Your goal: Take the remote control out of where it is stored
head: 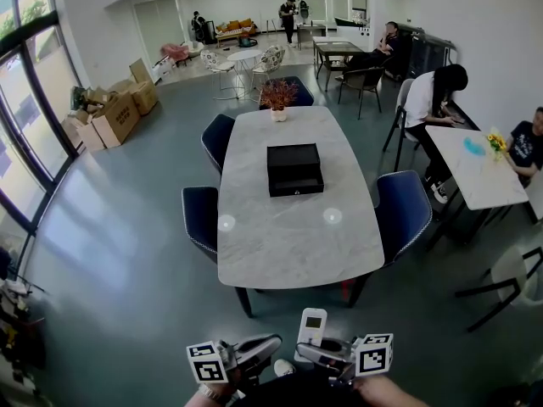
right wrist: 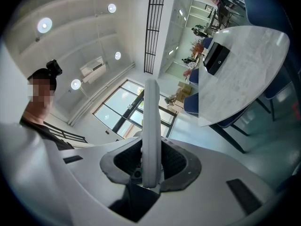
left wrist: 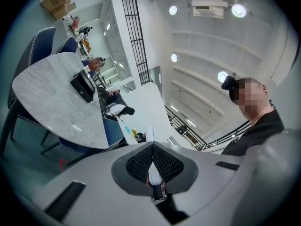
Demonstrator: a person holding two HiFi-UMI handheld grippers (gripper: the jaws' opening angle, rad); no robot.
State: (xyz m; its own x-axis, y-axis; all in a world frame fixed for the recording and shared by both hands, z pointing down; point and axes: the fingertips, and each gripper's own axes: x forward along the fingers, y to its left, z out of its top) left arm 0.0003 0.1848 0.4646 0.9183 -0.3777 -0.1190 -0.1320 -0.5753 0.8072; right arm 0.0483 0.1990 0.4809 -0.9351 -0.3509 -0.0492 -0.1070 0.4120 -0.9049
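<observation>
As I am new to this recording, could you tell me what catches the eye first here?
A white remote control stands upright, clamped in the right gripper, close to the camera. Beyond it, a black box sits on the long marble table.

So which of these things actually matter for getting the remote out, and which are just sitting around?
Part of the job:
- remote control, gripped in the right gripper
- black box on the table, probably where it was stored
- left gripper, jaws together

Just lying about:
- potted plant
- blue chairs
- cardboard boxes by the window
</observation>
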